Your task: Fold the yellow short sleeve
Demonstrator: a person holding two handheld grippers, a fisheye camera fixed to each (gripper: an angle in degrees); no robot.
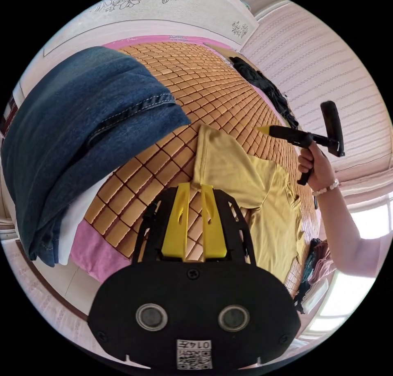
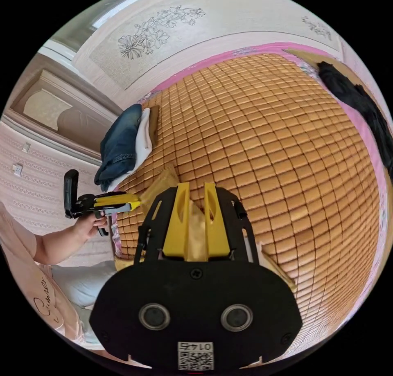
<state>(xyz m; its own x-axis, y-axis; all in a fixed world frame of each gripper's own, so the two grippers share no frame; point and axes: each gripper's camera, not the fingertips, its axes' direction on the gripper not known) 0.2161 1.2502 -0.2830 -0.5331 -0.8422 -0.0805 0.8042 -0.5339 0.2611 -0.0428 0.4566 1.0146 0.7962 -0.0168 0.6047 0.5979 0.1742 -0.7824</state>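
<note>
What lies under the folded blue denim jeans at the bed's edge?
Under the folded blue denim jeans a white folded cloth sticks out, on the bamboo tile mat and pink sheet. Anything else beneath is covered.

In the right gripper view the right tongs (image 2: pixel 195 206) cover most of the yellow shirt (image 2: pixel 195 233). A white garment (image 1: pixel 75 220) lies mostly under the jeans (image 1: pixel 82 126) at the bed's corner. Whether the far tongs (image 1: pixel 262 129) grip anything cannot be told.
</note>
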